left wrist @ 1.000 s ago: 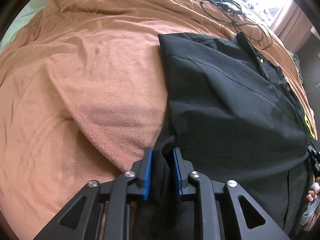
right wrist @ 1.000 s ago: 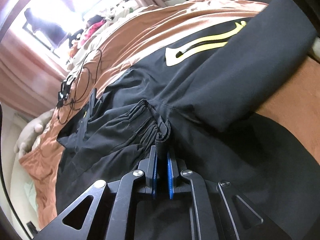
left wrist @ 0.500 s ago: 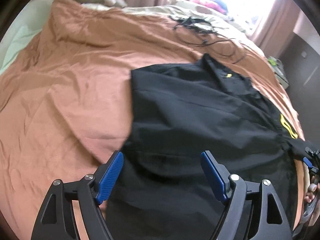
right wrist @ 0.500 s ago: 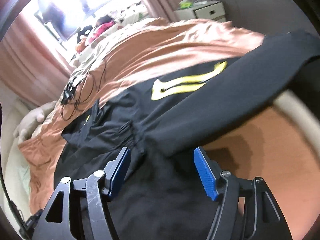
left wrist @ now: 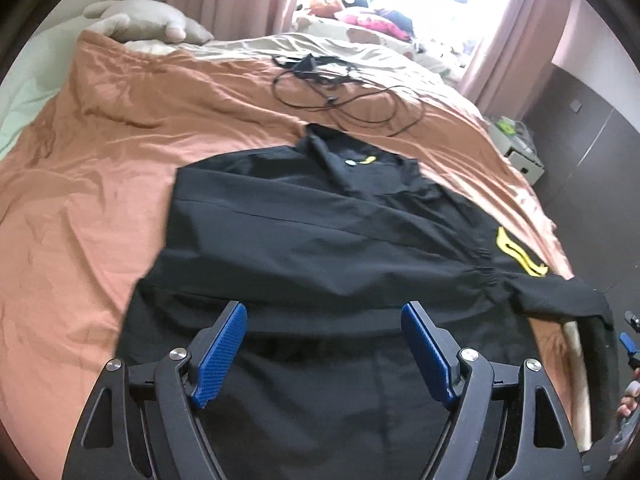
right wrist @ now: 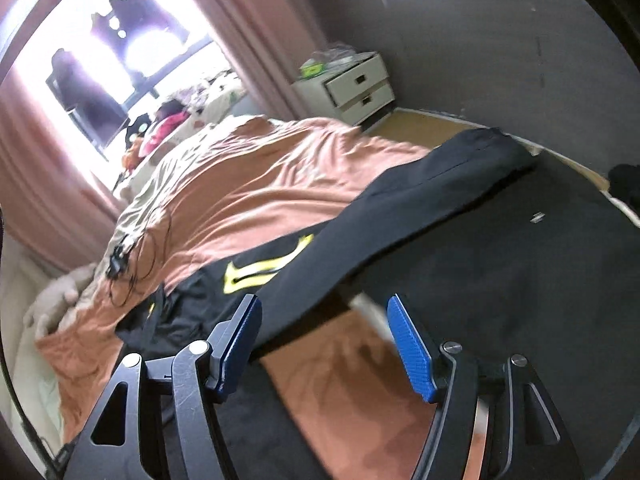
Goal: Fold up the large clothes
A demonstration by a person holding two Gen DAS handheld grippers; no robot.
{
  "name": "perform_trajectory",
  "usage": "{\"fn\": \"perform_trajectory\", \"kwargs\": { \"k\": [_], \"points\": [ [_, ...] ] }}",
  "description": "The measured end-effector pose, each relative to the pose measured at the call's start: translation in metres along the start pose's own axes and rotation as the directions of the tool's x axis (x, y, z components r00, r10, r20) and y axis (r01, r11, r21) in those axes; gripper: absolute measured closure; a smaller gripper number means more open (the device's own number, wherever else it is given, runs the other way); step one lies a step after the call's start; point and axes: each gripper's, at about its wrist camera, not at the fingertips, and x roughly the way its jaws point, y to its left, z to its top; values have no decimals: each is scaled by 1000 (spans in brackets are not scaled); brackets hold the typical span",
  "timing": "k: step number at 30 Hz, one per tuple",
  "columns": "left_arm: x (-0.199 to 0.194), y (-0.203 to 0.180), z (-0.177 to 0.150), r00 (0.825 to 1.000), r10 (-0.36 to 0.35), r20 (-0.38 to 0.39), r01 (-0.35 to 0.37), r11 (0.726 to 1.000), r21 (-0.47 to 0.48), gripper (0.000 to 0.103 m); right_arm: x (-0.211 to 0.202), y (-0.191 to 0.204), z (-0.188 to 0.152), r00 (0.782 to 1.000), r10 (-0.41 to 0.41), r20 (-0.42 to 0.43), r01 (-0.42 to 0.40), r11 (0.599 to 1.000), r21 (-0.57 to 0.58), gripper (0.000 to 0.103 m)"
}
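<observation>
With one sleeve folded across the black jacket (left wrist: pixel 320 240) on the bed (left wrist: pixel 100 160), both the left hand-held gripper (left wrist: pixel 324 344) and right hand-held gripper (right wrist: pixel 324 332) have just opened and hold nothing, leaving the other sleeve (right wrist: pixel 420 200) and body folds undone.

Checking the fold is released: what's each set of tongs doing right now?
Left tongs: open, holding nothing.
Right tongs: open, holding nothing.

Tangled cables (left wrist: pixel 340 92) obstruct the blanket (left wrist: pixel 100 200) beyond the jacket (left wrist: pixel 320 248).
</observation>
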Motion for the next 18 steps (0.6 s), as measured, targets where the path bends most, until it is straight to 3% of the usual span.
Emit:
{"fn": "perform_trajectory", "kwargs": {
  "k": [6, 10, 14, 18],
  "points": [
    [11, -23, -17, 1000, -23, -1, 23, 999, -30, 22, 9, -49, 26, 998, -49, 29, 47, 997, 61, 37],
    [31, -29, -32, 1000, -5, 6, 5, 1000, 1, 22, 33, -69, 42, 995, -90, 34, 86, 991, 99, 38],
    [52, -17, -40, 999, -47, -20, 46, 999, -25, 22, 59, -83, 50, 994, -108, 33, 102, 983, 155, 42],
    [65, -3, -48, 999, -16, -30, 15, 999, -48, 22, 77, -101, 54, 994, -106, 33, 95, 967, 236, 42]
  ]
}}
